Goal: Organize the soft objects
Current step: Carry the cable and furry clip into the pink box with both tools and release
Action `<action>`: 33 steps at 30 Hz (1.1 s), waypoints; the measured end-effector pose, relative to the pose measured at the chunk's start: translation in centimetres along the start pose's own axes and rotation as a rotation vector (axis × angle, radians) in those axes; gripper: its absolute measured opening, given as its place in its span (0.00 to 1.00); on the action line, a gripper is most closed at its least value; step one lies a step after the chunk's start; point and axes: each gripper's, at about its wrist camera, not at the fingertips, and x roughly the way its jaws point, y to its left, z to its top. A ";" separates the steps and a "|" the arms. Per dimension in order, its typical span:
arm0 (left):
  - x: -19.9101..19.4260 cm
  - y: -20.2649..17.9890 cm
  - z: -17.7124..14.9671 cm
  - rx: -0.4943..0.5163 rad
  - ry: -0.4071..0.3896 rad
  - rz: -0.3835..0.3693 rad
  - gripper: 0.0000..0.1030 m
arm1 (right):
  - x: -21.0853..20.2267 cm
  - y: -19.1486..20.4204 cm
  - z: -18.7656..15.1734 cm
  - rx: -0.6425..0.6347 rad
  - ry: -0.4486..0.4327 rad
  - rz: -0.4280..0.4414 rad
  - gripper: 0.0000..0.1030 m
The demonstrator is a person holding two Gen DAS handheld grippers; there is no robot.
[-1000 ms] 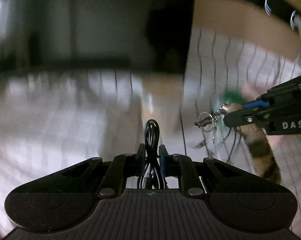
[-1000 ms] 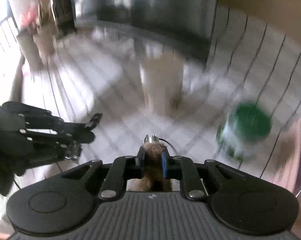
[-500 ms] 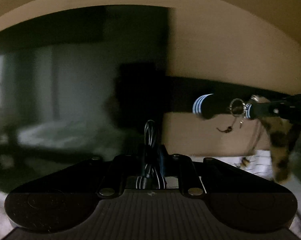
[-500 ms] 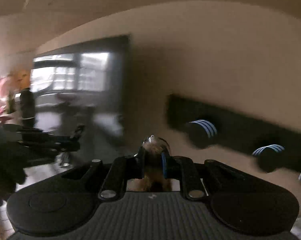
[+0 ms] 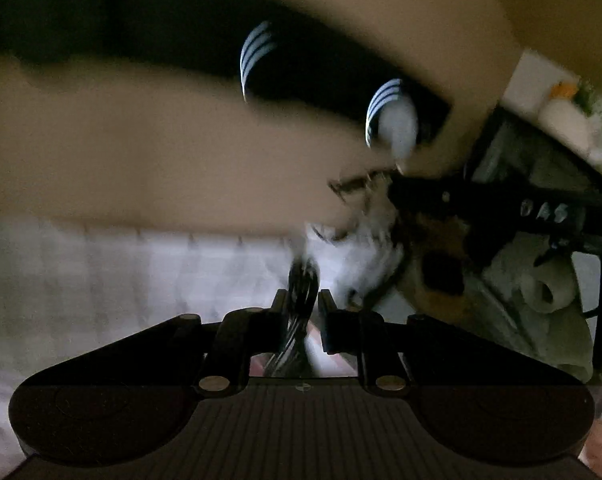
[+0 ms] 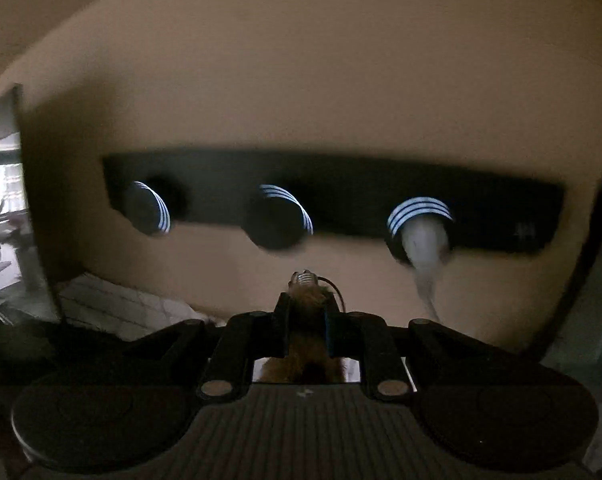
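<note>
In the left wrist view my left gripper (image 5: 303,300) is shut on a coiled black cable (image 5: 301,280) that stands up between its fingers. To its right, my right gripper (image 5: 397,190) holds a furry brown-and-black striped tail keychain (image 5: 433,268), whose metal ring and clasp (image 5: 349,188) stick out to the left. In the right wrist view the right gripper (image 6: 307,306) is shut on the brown fur (image 6: 305,300), with the keychain's metal cap (image 6: 305,278) just past the fingertips. A black wall rack (image 6: 341,184) with striped pegs faces it. The middle peg (image 6: 279,220) is bare.
A white soft item (image 6: 423,248) hangs from the rack's right peg. A wire shelf holding a paper roll (image 5: 541,288) stands at the right of the left wrist view. White tiles (image 5: 101,272) lie below the beige wall. A bright doorway (image 6: 5,184) shows at the far left.
Both views swung up from the tiled surface to the beige wall, and the peg rack has come closer and more central. Each gripper kept its hold.
</note>
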 end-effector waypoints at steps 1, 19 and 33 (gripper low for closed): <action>1.8 0.3 -0.6 -0.014 0.044 0.005 0.17 | 0.8 -0.9 -0.7 0.036 0.027 0.001 0.18; 1.2 1.9 -11.6 -0.035 0.083 0.202 0.17 | 2.8 -5.4 -16.5 0.247 0.273 -0.026 0.36; -3.4 -4.0 -27.0 -0.213 -0.097 0.611 0.17 | -1.0 -0.1 -28.1 -0.039 0.307 0.159 0.60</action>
